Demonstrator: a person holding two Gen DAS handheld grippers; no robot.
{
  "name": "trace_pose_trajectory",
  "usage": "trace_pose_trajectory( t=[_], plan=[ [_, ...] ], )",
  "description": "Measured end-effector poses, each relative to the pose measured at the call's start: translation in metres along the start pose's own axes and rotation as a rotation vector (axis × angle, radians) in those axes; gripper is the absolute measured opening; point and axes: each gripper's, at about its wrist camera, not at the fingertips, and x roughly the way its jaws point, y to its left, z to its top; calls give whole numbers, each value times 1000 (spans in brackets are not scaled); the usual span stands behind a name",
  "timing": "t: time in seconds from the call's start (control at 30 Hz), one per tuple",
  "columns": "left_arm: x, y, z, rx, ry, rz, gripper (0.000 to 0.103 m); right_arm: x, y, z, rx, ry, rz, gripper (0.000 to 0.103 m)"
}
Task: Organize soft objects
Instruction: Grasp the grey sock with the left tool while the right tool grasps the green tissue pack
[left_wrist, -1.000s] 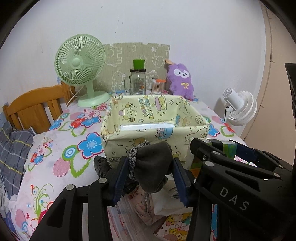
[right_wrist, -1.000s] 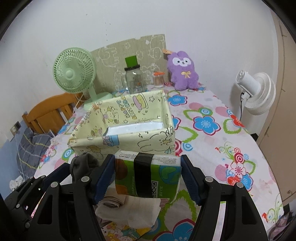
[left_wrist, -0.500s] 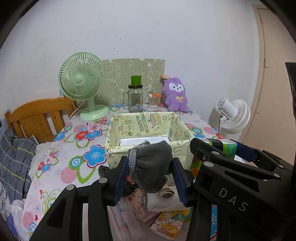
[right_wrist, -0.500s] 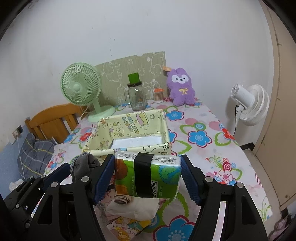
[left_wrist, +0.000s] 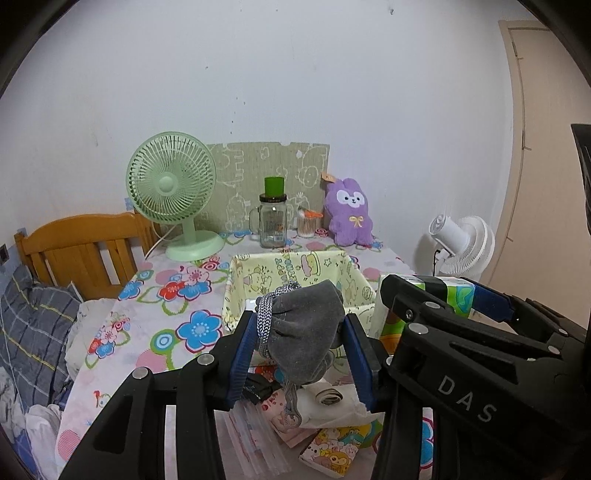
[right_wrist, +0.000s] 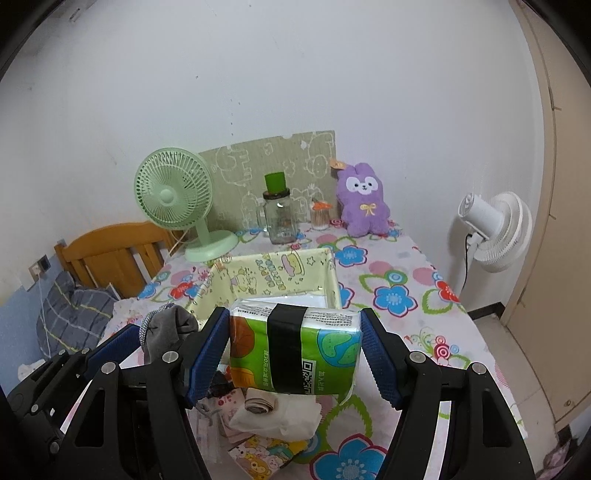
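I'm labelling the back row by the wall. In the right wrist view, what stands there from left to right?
Green desk fan → glass jar with green lid → small cotton swab container → purple plush bunny → white fan.

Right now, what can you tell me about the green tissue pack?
The green tissue pack is a soft plastic-wrapped brick with cartoon pictures, a QR code and a black band around its middle. The right tool squeezes it by both ends, holding it in the air, slightly tilted, in front of the yellow fabric box.
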Motion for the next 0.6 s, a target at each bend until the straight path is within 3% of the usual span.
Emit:
trace_pose_trajectory(
  t=[0.6],
  plan=[
    [8, 5, 20, -11, -23, 19, 49, 6, 0, 21, -5, -24, 6, 73]
  ],
)
